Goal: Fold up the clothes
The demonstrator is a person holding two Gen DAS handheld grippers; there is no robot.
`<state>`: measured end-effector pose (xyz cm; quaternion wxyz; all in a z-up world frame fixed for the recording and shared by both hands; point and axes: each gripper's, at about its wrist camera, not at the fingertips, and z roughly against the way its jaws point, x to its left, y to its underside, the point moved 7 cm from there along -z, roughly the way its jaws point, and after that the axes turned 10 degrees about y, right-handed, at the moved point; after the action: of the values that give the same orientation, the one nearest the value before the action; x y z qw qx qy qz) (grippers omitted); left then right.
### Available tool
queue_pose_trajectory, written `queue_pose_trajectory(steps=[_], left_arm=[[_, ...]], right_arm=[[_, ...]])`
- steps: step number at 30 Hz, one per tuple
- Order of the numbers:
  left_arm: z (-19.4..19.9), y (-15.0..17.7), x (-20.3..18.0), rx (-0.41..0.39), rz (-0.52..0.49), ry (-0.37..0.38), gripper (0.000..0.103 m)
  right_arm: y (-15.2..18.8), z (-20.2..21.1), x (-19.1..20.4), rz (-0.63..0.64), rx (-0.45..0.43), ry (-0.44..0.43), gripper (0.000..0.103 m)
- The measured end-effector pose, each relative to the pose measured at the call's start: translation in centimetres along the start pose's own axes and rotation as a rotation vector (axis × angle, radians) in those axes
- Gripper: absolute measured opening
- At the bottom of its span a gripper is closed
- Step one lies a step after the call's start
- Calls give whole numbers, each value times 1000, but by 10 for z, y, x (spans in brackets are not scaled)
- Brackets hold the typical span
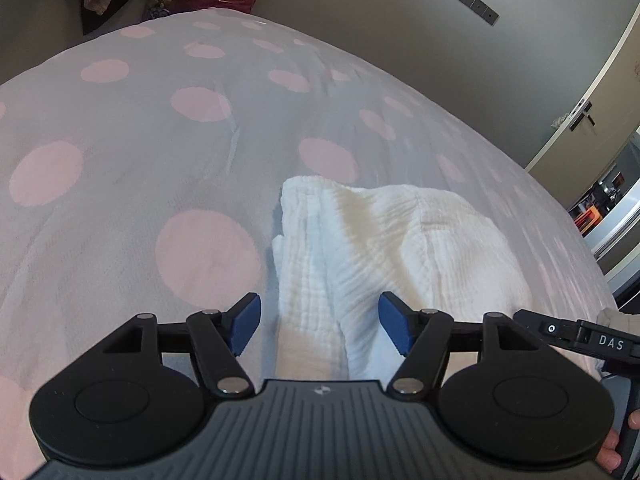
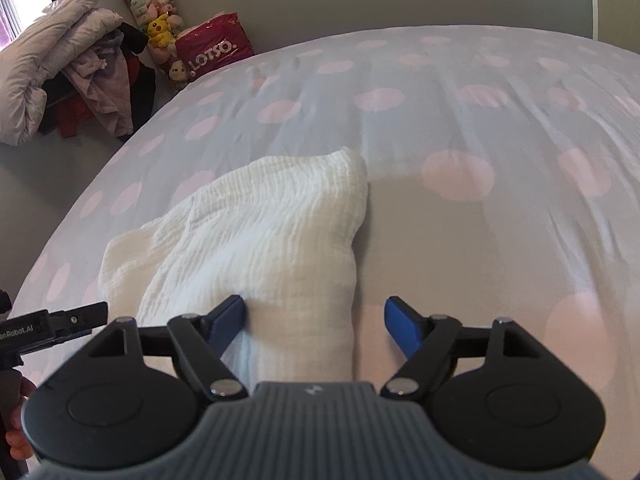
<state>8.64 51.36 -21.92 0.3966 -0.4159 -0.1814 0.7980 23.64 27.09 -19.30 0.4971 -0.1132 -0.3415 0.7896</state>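
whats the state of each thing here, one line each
left tool: open, gripping nothing, cloth between its fingers
right tool: open, gripping nothing, over the cloth's near end
white cloth: folded into a rumpled bundle, lying on the bed
bedsheet: spread out, lightly wrinkled
pink bag: upright against the wall

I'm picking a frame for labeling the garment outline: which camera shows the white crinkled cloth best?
The right wrist view: the white cloth shows its far corner and both side edges on the dotted bed cover. The left wrist view has the cloth too, larger but bunched in folds, its near end hidden behind the open left gripper.
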Motion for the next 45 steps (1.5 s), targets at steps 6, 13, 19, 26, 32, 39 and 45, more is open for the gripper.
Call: queue_pose_trajectory(steps=[6,13,19,26,32,39,45], left_arm=[[-15,-12,6,-23,51,66,70],[-32,-19,12,-5,111,108,74],[-42,-20,12,25,82,84,72],[-51,-14,-2,40,-64,43,49],[-47,-12,-6,34,-70,87,19],[-35,-17,-25,-7,-164,54,14],[8,-29,-39,-91,-194,63,14]], right_arm=[[-7,-23,-4,-34,16,-49,83],[-7,-38,-6,-54,34,-92,84],[-12,-49,-1,-28,29,-92,84],[-13,-57,15,11,3,-79,68],[-12,-50,21,64,-20,-78,37],[-15,-27,32,131,-68,-48,29],[-25,19,52,182,-149,-40,28]])
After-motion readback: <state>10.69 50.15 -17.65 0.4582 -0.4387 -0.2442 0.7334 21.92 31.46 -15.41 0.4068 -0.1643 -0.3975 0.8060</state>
